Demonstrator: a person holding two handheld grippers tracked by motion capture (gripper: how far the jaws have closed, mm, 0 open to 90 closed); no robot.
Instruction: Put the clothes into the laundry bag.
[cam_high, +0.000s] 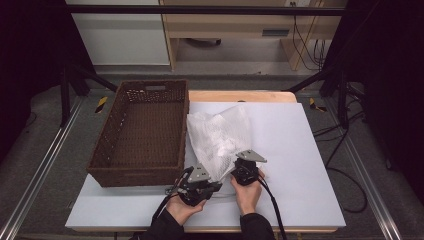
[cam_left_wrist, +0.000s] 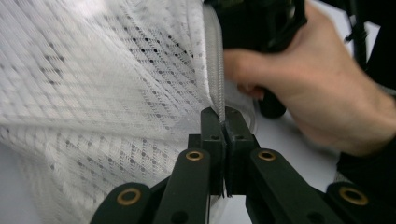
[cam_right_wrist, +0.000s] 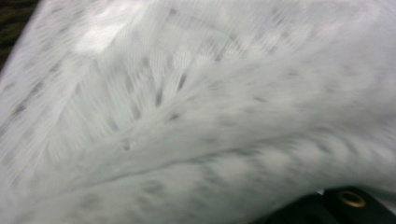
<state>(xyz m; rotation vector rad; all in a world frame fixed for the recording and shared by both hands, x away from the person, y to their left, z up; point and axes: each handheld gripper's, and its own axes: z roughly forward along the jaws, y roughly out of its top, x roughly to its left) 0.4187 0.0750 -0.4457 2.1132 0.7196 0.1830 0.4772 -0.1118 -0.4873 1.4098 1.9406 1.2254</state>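
Left gripper (cam_left_wrist: 223, 122) had its jaws pressed together, pinching the near hem of the white open-weave mesh cloth (cam_left_wrist: 107, 88); the hem ran up between the two black pads as a narrow gathered band; in the high view this gripper (cam_high: 202, 176) sat at the cloth's near left corner, held in the person's left hand (cam_high: 184, 205). Right gripper (cam_high: 246, 167) met the near right edge of the same cloth (cam_high: 220, 137); its own view was blurred and covered by cloth (cam_right_wrist: 196, 112), so the pad contact could not be made out; jaws taken as closed; whether the cloth sat between them could not be told. Right hand (cam_high: 247, 192) lay just beside the left; it also appeared past the cloth in the left gripper view (cam_left_wrist: 322, 88). Cloth stood bunched and lifted off the white bench top (cam_high: 300, 150), near the front edge, centre; its far part rose just beside the dark brown woven rectangular basket (cam_high: 142, 132), which stood on the bench's left side.
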